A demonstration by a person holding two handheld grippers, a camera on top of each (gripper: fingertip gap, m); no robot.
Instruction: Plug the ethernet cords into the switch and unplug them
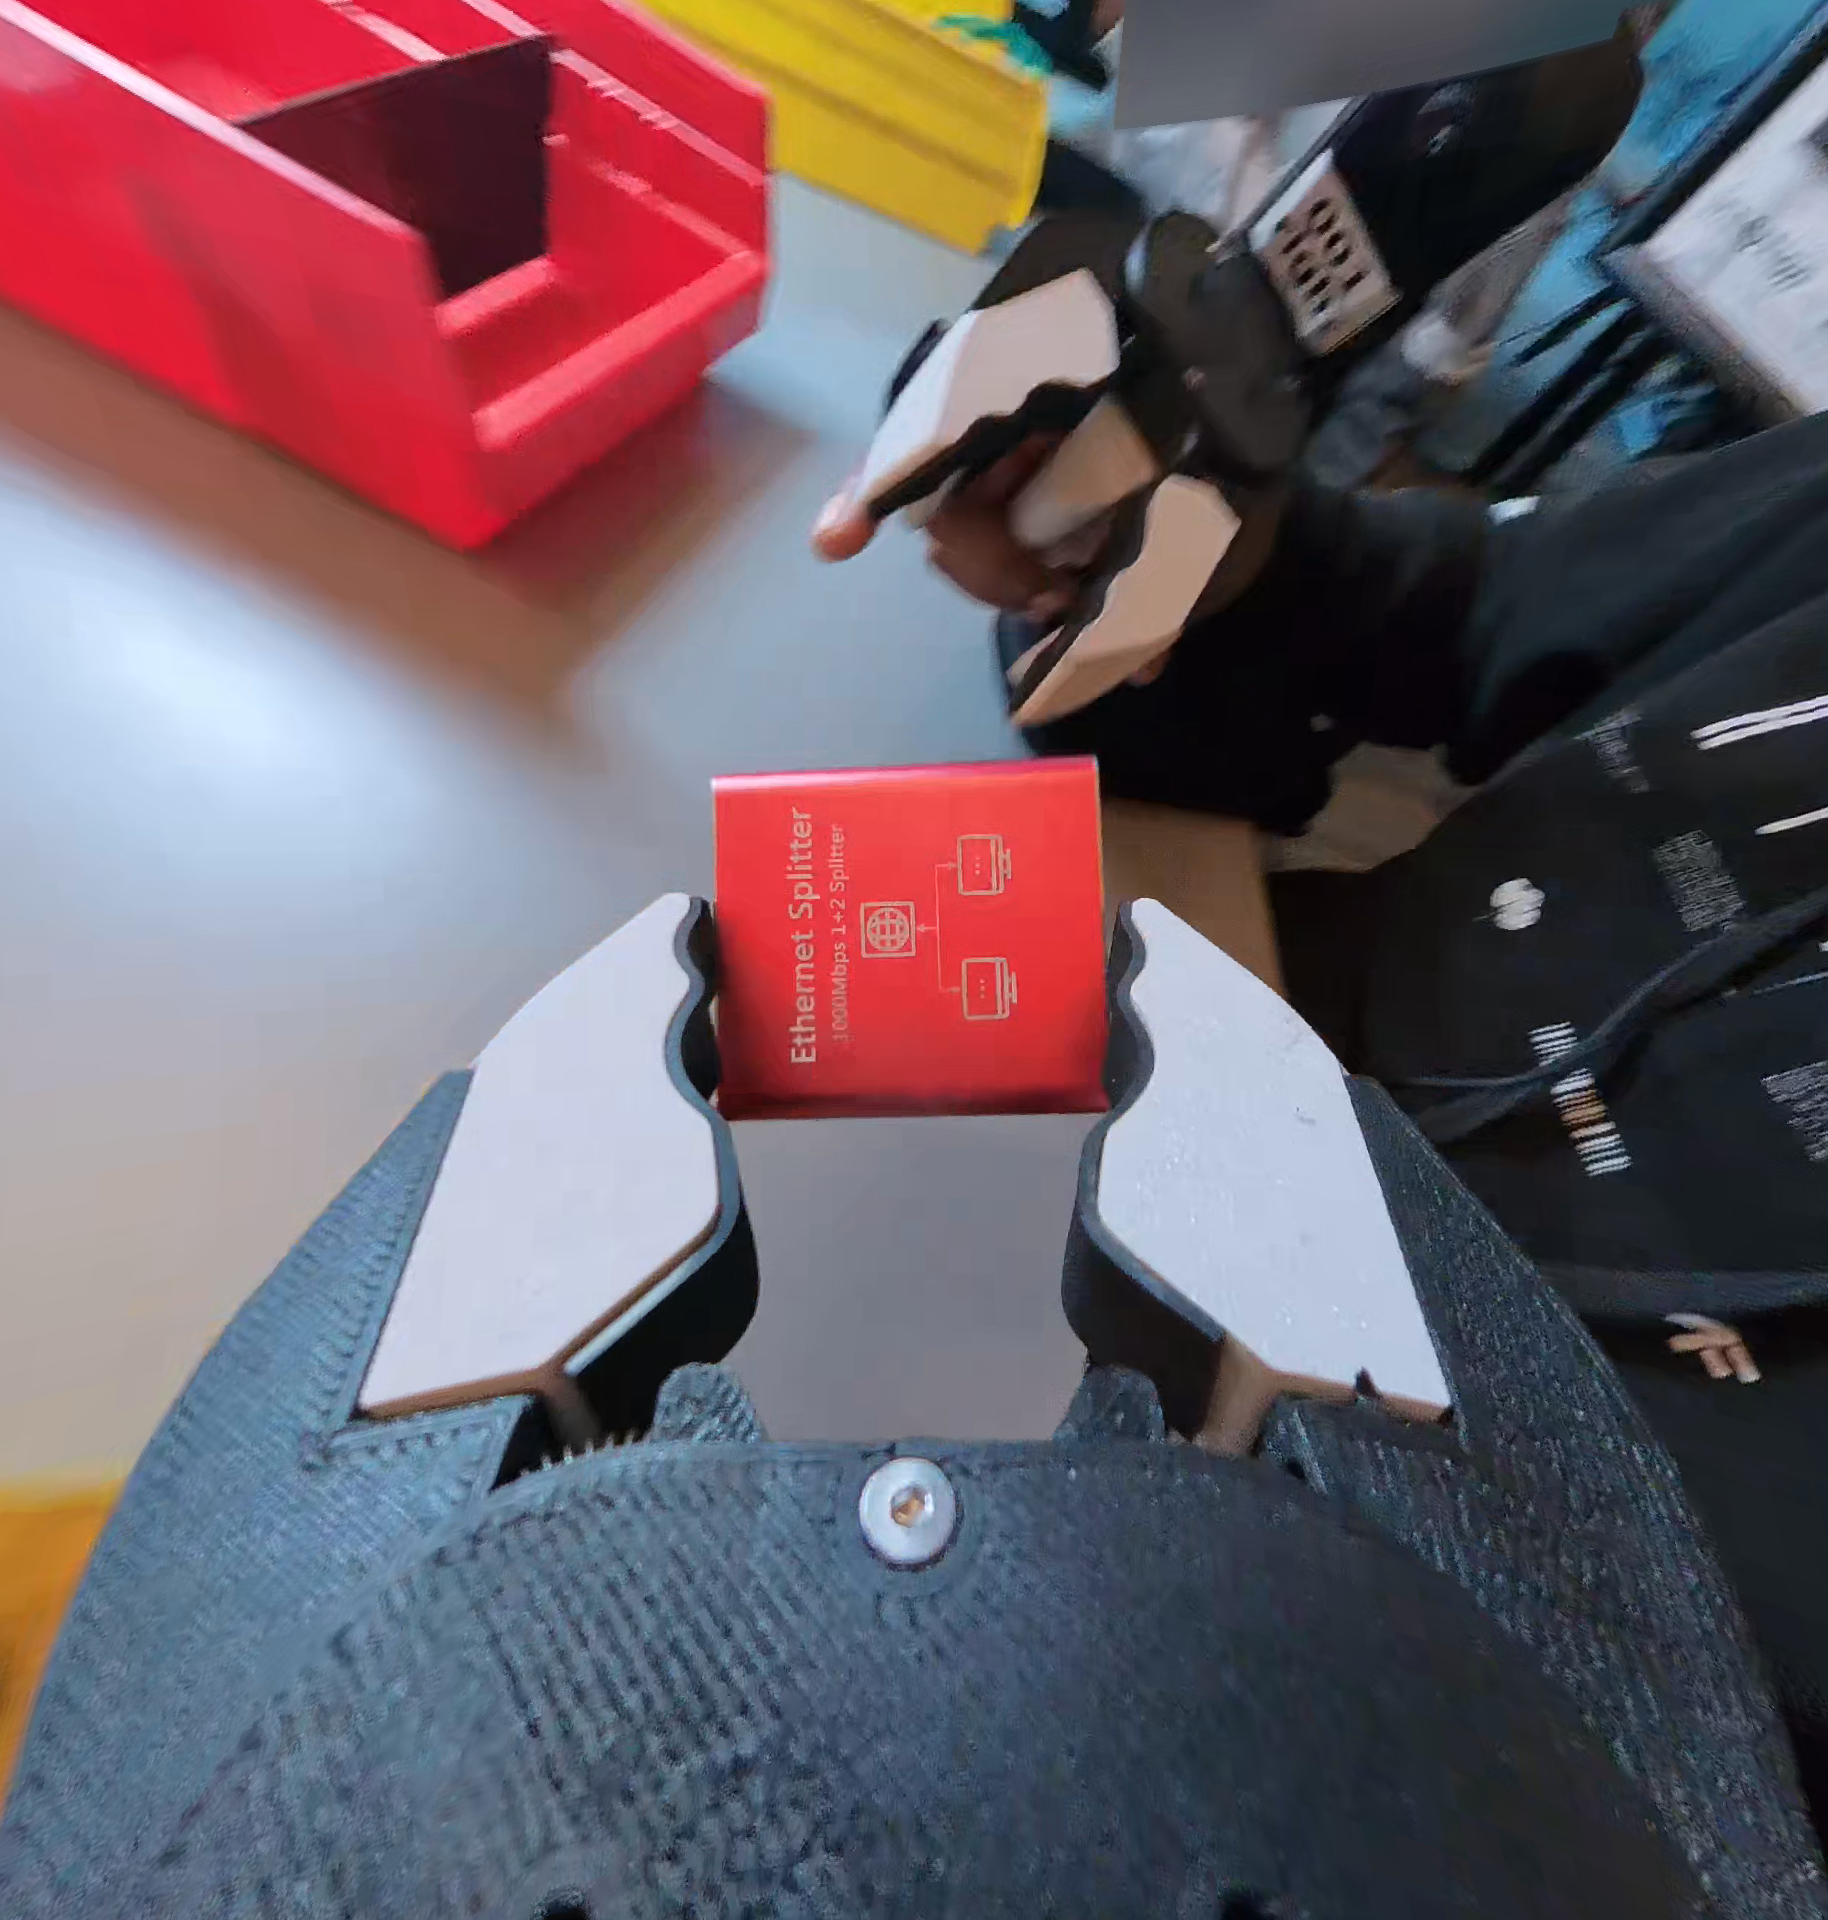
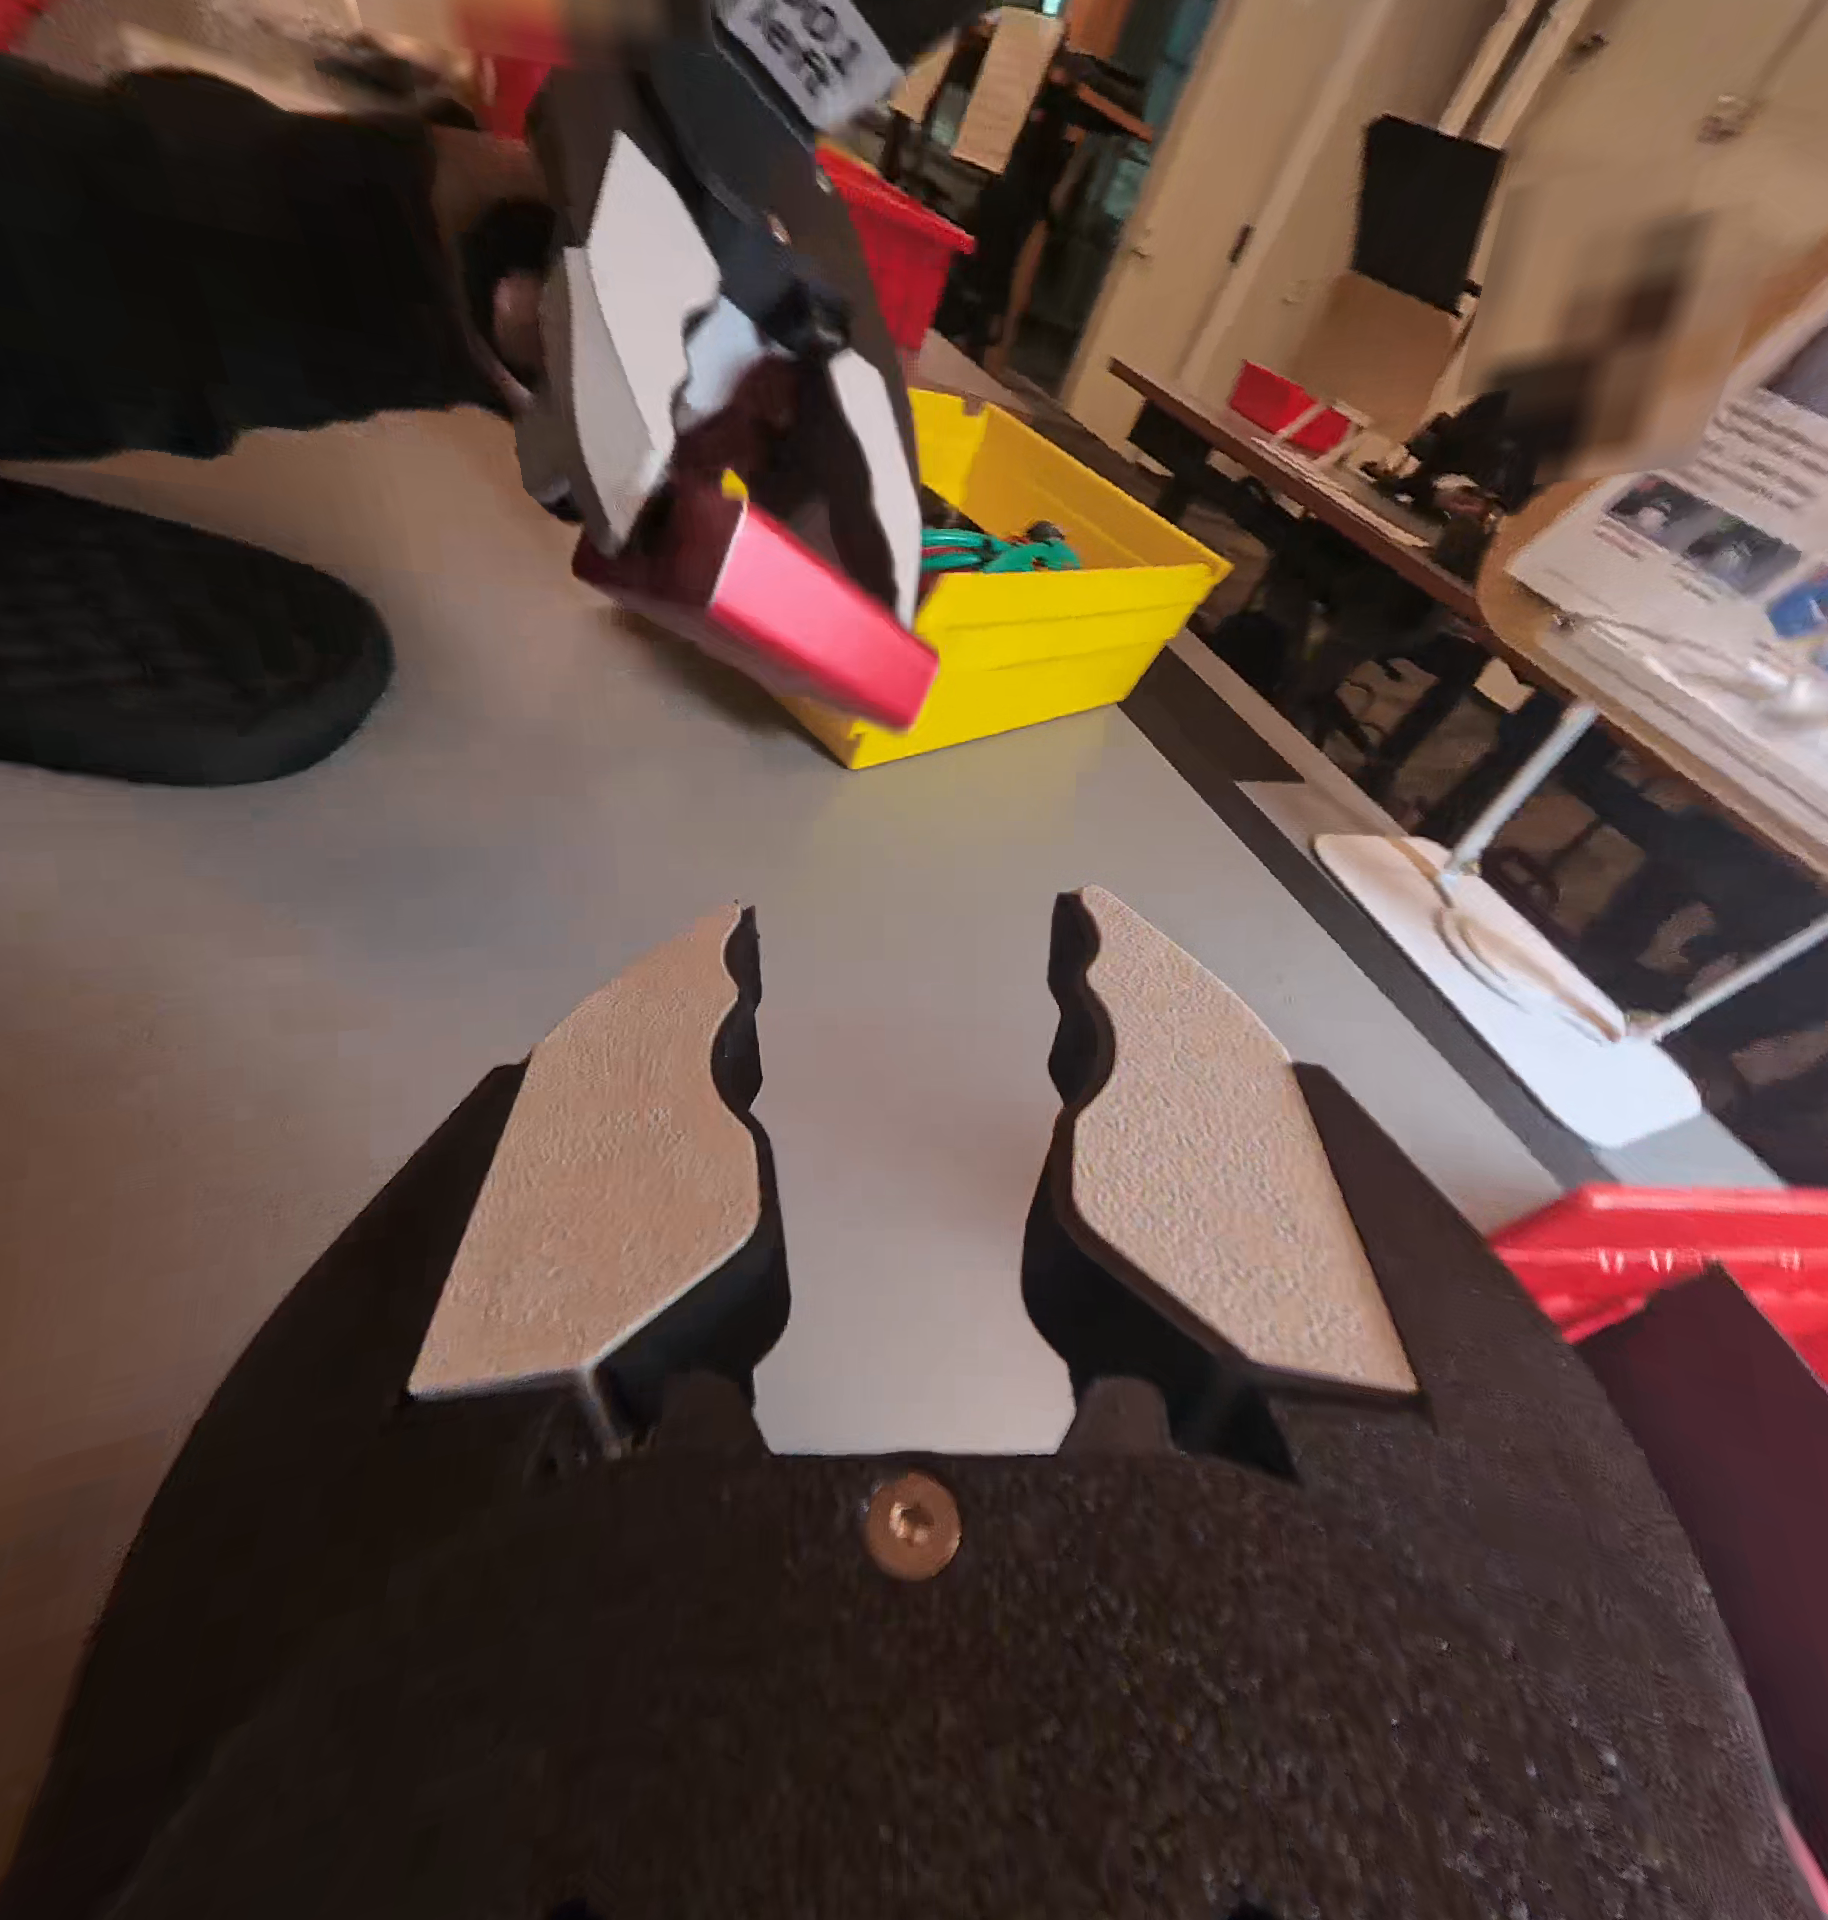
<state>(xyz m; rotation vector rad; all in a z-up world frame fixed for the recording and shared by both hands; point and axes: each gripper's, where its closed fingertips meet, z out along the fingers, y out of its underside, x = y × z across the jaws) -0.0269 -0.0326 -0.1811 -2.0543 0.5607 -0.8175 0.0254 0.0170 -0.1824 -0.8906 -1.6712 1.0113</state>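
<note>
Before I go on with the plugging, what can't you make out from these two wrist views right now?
- Ports of the small red metal switch box: left wrist view shows only its printed top; in the right wrist view, blur and the left gripper hide them.
- Green ethernet cords in the yellow plastic bin: mostly behind that gripper; plugs unseen.
- Open right gripper: blurred in the left wrist view.
</note>
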